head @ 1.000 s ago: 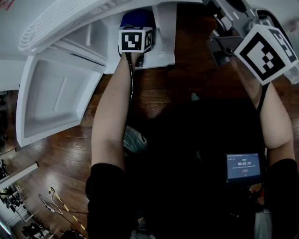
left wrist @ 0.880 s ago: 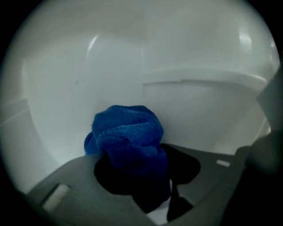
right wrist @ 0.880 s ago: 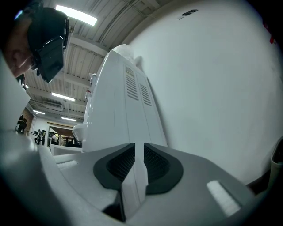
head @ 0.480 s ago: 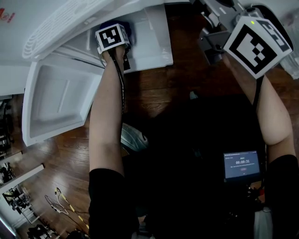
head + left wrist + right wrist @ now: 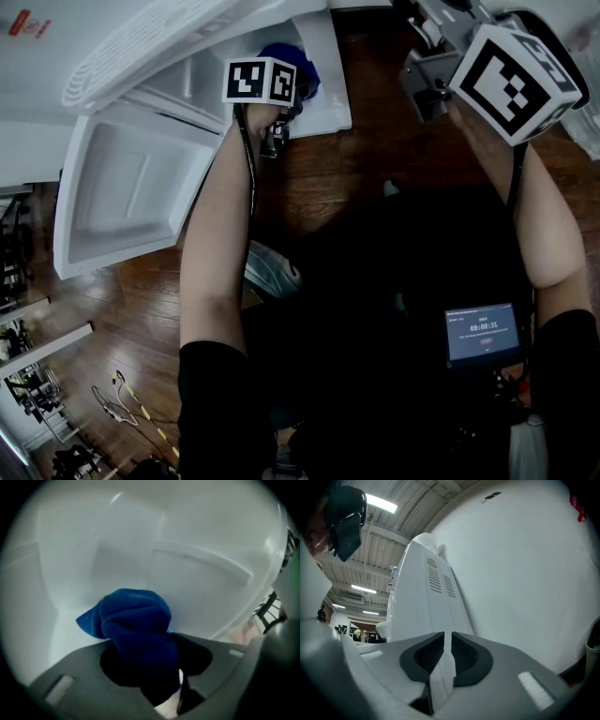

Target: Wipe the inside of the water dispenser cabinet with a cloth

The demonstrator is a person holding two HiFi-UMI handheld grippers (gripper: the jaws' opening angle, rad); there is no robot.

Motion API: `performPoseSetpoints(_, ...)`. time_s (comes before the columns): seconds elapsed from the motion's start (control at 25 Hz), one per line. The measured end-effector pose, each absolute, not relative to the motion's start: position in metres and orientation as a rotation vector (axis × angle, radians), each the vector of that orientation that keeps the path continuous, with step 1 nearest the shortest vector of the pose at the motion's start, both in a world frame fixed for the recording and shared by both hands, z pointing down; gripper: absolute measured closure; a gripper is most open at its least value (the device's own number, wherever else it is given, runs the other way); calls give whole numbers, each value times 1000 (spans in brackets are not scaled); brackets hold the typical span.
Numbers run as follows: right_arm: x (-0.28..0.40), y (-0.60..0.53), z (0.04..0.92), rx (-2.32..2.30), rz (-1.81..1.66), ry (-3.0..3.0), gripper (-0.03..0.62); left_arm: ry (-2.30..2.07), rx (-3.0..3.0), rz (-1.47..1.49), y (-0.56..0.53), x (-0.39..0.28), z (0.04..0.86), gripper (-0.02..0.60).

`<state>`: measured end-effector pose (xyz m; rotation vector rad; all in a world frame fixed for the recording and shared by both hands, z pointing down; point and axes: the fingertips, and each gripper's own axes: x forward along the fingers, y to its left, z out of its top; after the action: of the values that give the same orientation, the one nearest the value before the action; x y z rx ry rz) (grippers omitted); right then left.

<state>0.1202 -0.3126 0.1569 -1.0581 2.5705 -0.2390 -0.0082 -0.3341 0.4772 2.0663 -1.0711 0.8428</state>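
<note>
- Head view shows the open white door (image 5: 122, 197) at the left, swung out over the wooden floor (image 5: 141, 291).
- Beside it, the left gripper (image 5: 154, 667) reaches into the water dispenser cabinet (image 5: 197, 573). Its fingers are clamped on the blue cloth (image 5: 133, 620), which sits bunched low in the white interior.
- At the right, the right gripper (image 5: 447, 656) is raised, its fingers nearly together and holding nothing.

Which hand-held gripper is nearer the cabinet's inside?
Left. The left hand-held gripper is inside the cabinet, gripping the blue cloth; the right hand-held gripper is outside, to its side.
</note>
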Motion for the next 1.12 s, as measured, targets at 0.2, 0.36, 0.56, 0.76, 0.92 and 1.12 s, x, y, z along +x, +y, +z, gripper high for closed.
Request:
performPoseSetpoints(0.2, 114, -311, 156, -1024, -242, 2585, 543, -1363, 1927, 815, -330, -62, 478, 390)
performPoseSetpoints(0.36, 112, -310, 155, -1010, -251, 2591, 543, -1593, 1768, 673, -316, -121, 475, 388)
performPoseSetpoints(0.56, 110, -307, 151, -992, -249, 2591, 543, -1677, 1728, 628, -304, -141, 475, 390)
performPoseSetpoints(0.76, 114, -310, 153, -1015, -250, 2586, 543, -1525, 1896, 785, -291, -67, 481, 385)
performPoseSetpoints(0.92, 112, -310, 156, -1010, -249, 2601, 543, -1455, 1987, 768, -282, -16, 482, 382)
performPoseSetpoints(1.12, 110, -309, 157, -1005, -235, 2613, 543, -1314, 2031, 717, -262, 27, 488, 379)
